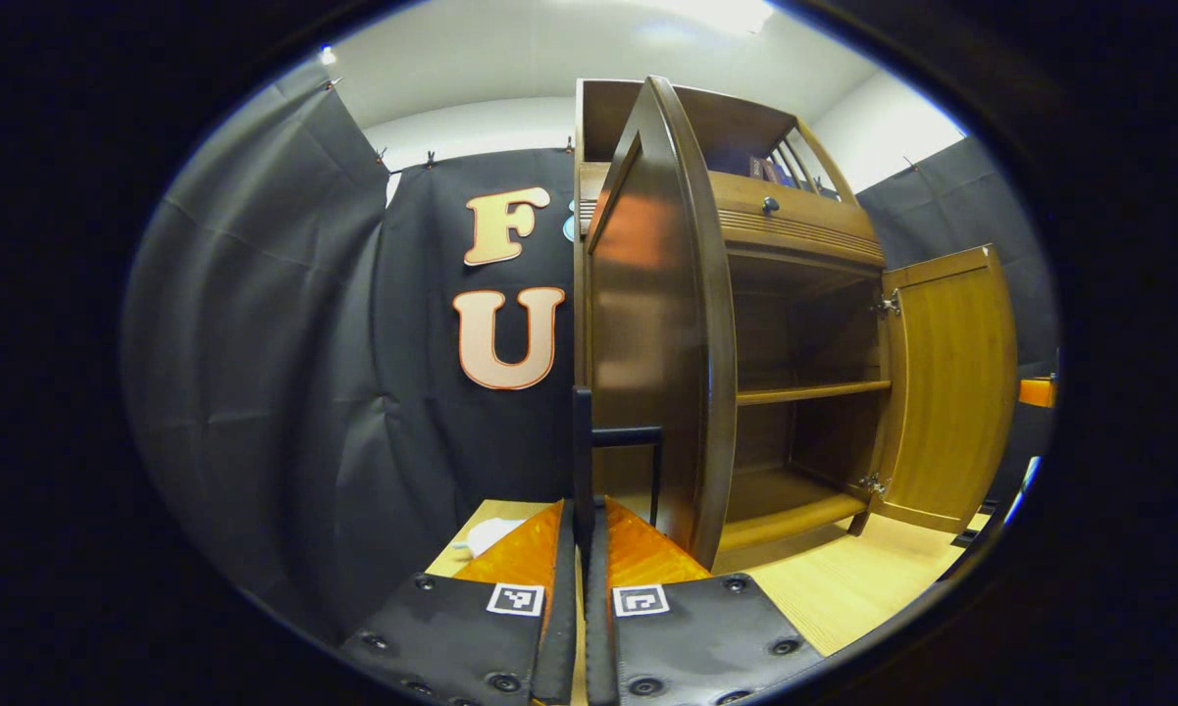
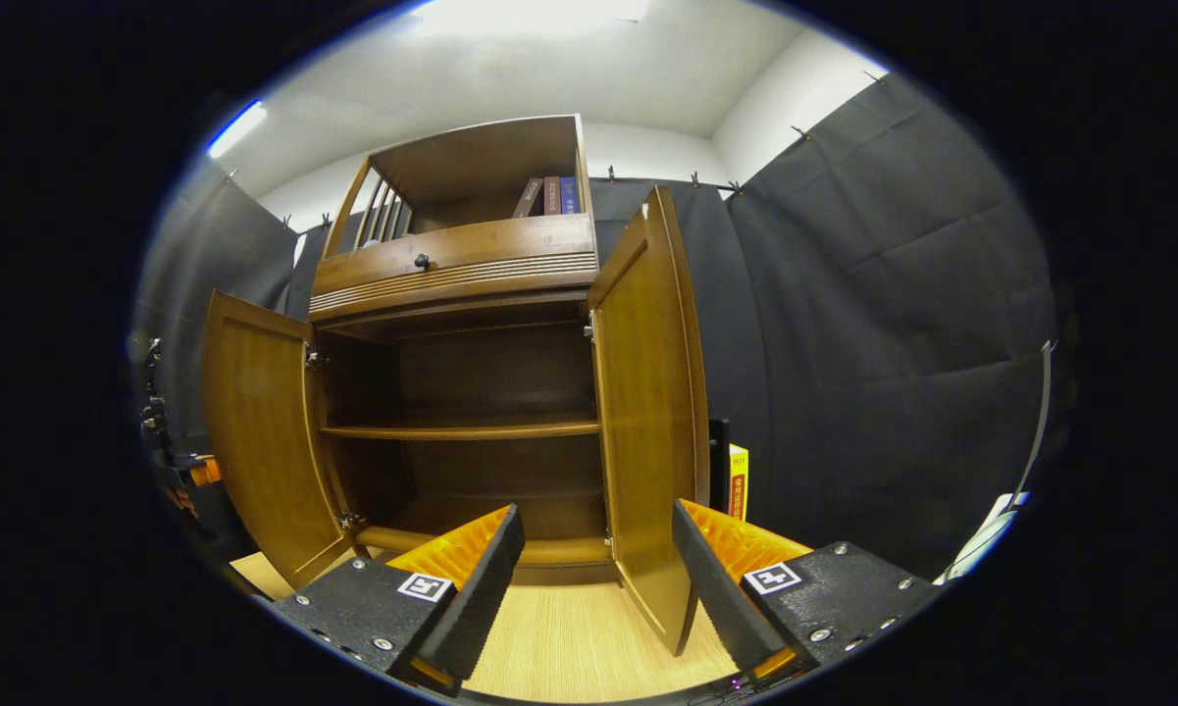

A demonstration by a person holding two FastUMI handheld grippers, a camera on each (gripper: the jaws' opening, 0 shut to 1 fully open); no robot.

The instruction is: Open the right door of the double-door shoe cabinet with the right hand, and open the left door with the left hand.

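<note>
A: Starting at the left, what does the left gripper view give you?

B: The left gripper (image 1: 581,549), with its 2 orange-and-black fingers pressed together on the thin black bar handle (image 1: 626,437) of the brown wooden left door (image 1: 652,324). That door stands swung out, edge-on to the camera.

A: And further right?

B: The brown wooden double-door shoe cabinet (image 1: 804,255) is open, with 1 inner shelf (image 1: 809,392) across the middle. Its lighter brown wooden right door (image 1: 947,382) stands swung wide at the far side.

A: Now the right gripper view, same direction.

B: The left door shows at the left, open, then the cabinet interior. The right door stands open just past it, its lower edge between the fingers of the right gripper (image 2: 593,579). Those fingers are spread wide, touching nothing. A yellow book (image 2: 738,490) stands behind that door by the black curtain.
</note>
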